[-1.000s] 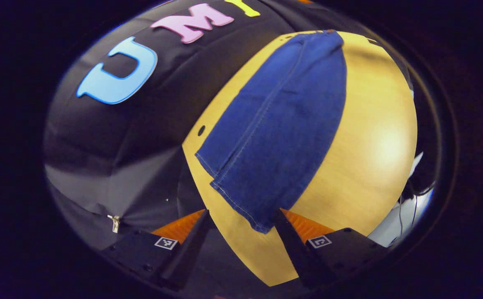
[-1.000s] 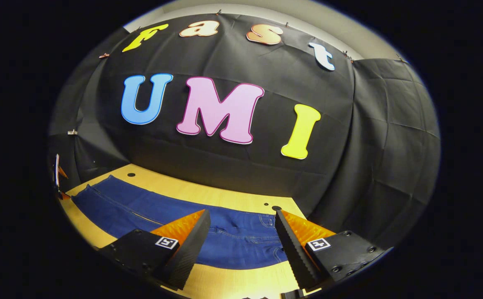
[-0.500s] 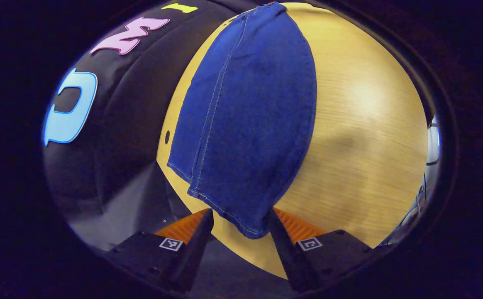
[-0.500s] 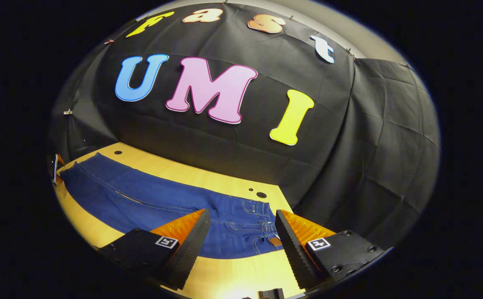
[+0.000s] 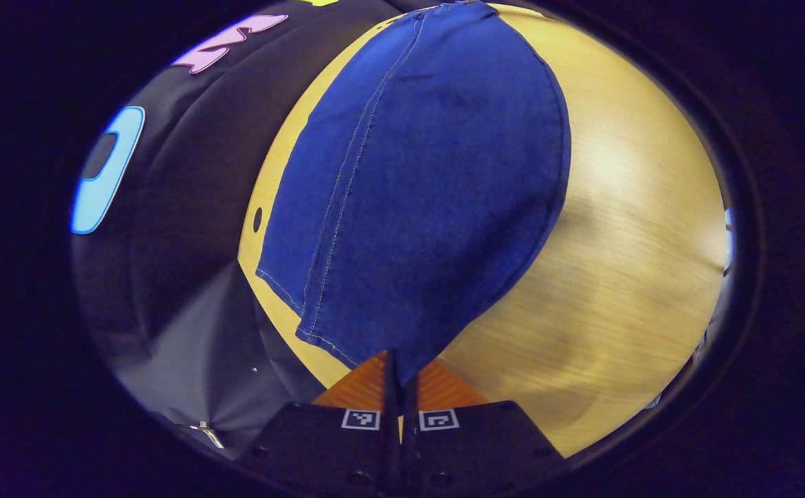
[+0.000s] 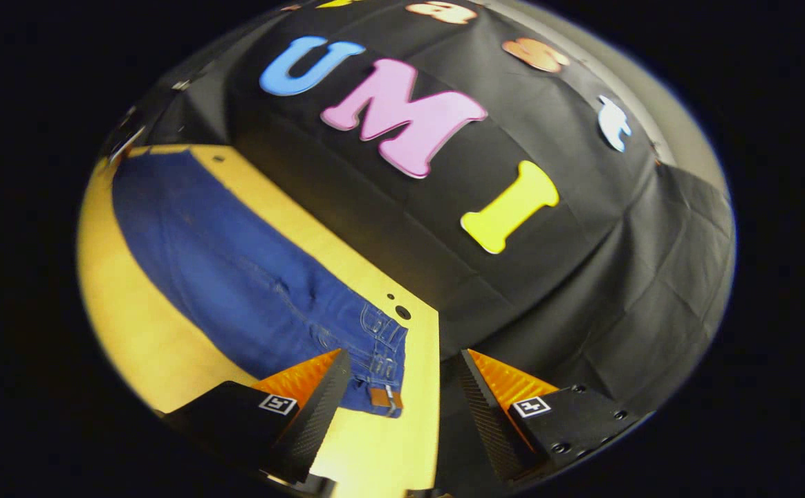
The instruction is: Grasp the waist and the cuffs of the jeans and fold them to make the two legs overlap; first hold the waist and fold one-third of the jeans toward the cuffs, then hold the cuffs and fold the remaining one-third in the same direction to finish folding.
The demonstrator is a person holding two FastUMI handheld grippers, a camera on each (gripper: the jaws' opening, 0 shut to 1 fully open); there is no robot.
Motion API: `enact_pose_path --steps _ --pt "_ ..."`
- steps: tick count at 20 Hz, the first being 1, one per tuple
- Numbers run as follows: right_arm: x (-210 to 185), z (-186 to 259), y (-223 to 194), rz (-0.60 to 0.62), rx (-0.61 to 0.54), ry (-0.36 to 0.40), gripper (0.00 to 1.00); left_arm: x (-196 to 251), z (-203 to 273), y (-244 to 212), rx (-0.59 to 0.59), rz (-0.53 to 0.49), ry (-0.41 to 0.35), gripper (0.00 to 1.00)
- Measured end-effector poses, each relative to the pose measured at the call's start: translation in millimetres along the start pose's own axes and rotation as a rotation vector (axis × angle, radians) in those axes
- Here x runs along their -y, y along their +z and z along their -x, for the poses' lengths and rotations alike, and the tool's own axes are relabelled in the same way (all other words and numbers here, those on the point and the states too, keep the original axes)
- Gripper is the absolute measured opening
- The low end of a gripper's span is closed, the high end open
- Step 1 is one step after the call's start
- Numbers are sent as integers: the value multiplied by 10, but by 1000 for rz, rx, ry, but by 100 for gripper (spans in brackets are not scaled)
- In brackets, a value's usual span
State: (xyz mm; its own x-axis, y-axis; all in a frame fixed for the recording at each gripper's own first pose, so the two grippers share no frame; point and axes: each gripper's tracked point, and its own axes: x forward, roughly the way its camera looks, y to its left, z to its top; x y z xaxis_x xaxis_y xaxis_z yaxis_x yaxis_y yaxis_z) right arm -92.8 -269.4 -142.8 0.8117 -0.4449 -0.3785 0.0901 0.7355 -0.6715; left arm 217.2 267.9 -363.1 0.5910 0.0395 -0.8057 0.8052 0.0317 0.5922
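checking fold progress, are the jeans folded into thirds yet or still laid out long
Laid out long. The jeans lie flat at full length on the table, cuffs at the left tongs, waist unfolded near the right tongs.

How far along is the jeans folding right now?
Barely started. The blue denim jeans lie flat at full length on the yellow wooden table. The left gripper is shut on the cuff end; the right gripper hangs open by the waist. All folds remain.

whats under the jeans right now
The jeans lie flat on the wooden table, whose bare top shows on both sides. A second denim layer peeks out at the cuff end. The left gripper pinches that cuff; whatever else the fabric covers is hidden.
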Motion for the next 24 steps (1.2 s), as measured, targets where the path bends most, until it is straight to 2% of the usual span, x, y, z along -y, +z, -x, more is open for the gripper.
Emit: enact_pose_path --steps 4,10,12,13,14,15,18,21,23,24 --pt "-92 -283 -465 213 -50 141 96 20 16 4 -21 -1 -1 6" --pt "-564 -833 -1545 728 -178 409 96 14 5 2 -42 9 38 6" --pt "-689 -921 -1890 801 -237 465 96 19 -4 0 -49 13 53 6" --pt "-676 -993 -1897 831 -227 440 96 24 -2 15 -52 15 56 6" --pt "-665 -1052 -1846 834 -203 414 84 28 -4 -1 -55 15 57 5" --pt "-651 -1108 -1832 834 -189 392 88 30 -8 3 -58 13 56 6" --pt "-665 -1305 -1740 879 -137 355 88 23 -7 -2 -74 17 61 6" --pt "-780 -1458 -1734 869 -133 368 81 23 -3 17 -93 26 64 6" --pt "-803 -1583 -1780 862 -146 371 46 26 -5 32 -102 34 70 6" --pt "-811 -1542 -1765 859 -151 372 40 28 13 40 -109 39 75 6"
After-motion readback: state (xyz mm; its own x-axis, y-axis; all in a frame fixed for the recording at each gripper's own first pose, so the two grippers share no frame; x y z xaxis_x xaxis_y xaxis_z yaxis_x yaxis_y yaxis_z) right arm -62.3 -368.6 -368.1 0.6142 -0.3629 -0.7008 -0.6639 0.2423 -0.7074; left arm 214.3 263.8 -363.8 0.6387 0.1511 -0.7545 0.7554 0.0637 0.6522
